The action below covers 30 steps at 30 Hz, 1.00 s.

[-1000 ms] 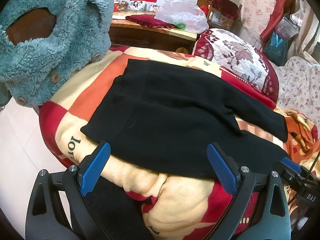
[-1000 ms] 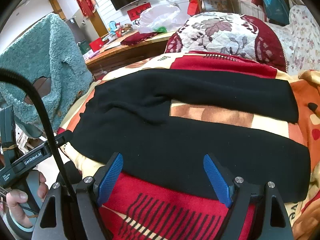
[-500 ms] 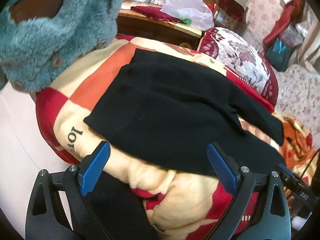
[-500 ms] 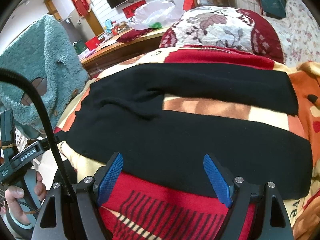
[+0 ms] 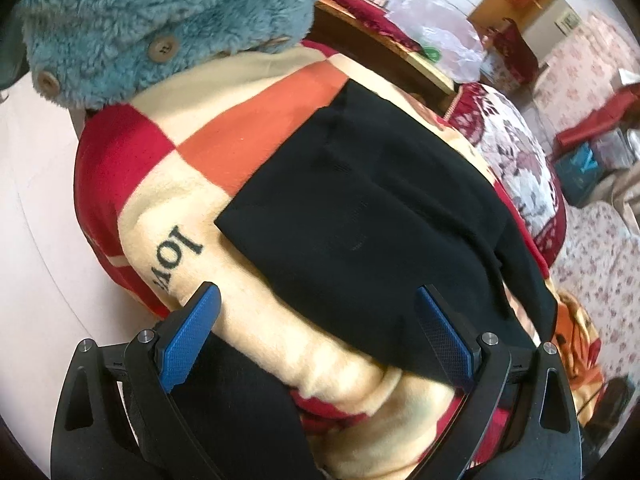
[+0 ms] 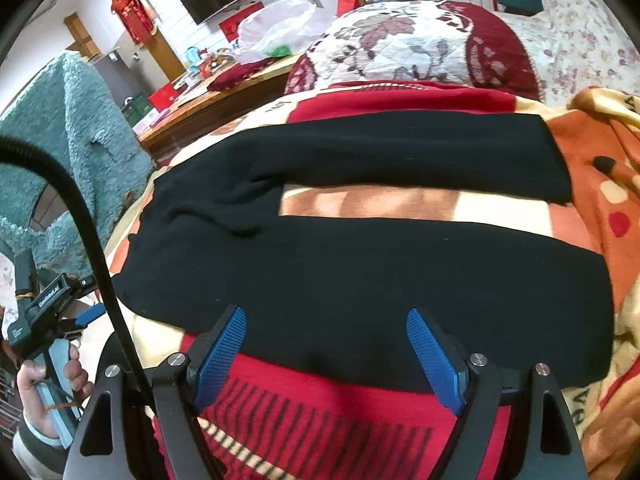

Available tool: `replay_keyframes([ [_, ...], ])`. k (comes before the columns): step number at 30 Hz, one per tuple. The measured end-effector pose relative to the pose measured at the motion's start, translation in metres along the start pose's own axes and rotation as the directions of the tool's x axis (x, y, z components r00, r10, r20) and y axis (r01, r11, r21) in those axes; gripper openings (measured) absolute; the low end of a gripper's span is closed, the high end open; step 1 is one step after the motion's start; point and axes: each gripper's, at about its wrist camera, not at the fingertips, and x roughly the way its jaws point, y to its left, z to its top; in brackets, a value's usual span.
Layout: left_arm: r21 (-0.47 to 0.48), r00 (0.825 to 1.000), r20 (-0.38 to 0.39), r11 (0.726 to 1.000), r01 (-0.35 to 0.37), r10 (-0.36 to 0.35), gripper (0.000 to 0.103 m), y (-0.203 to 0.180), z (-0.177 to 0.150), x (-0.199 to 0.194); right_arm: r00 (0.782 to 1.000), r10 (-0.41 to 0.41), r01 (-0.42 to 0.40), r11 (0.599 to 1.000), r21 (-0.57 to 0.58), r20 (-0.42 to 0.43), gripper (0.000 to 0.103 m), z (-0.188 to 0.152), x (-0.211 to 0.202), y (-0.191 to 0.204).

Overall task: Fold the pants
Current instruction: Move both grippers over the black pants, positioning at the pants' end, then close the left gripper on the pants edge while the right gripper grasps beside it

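Both grippers stood released and empty: the left gripper (image 5: 318,334) hung near the waist end of the pants (image 5: 372,216), its blue pads spread wide over the cream edge of the blanket (image 5: 176,184), and the right gripper (image 6: 326,354) hovered just short of the near leg (image 6: 360,280), jaws equally wide and touching nothing.

Trouble looked likeliest at the first pinch. The blanket was thick and plush, bunched into a roll under the left gripper, so a low grab could have caught blanket along with cloth and dragged the whole bedding. A shallow pinch on the near hem might have taken only the top layer of the leg, leaving the fold lopsided. The fuzzy teal coat (image 5: 132,20) hung close to the waist end, and its cuff could have snagged on a lifted edge.

As for the pants, they lay flat on the bed, plain black and soft, seemingly knit. The waist pointed to the person's left, and the two legs ran rightward, parted by a strip of bare blanket. A small crease sat at the crotch (image 6: 240,216); otherwise the cloth was smooth and unfolded.
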Motion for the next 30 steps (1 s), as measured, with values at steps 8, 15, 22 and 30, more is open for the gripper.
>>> replay_keyframes([
  [8, 0.000, 1.000, -0.016, 1.000, 0.000, 0.000, 0.098, -0.009, 0.007, 0.016, 0.995, -0.097, 0.099, 0.989, 0.112, -0.021, 0.082, -0.021, -0.026, -0.057],
  [15, 0.049, 0.999, -0.006, 0.998, -0.040, 0.040, 0.098, -0.025, 0.009, 0.027, 0.990, -0.124, 0.136, 0.949, 0.286, -0.061, 0.082, -0.046, -0.044, -0.107],
  [22, 0.052, 0.998, 0.021, 0.997, -0.060, 0.059, 0.083, -0.031, 0.014, 0.029, 0.995, -0.077, 0.098, 0.915, 0.393, -0.067, 0.082, -0.054, -0.034, -0.132],
  [30, 0.028, 0.994, 0.021, 0.994, -0.107, 0.106, 0.022, -0.023, 0.022, 0.030, 0.997, -0.001, -0.038, 0.870, 0.491, 0.079, 0.059, -0.029, -0.016, -0.153],
])
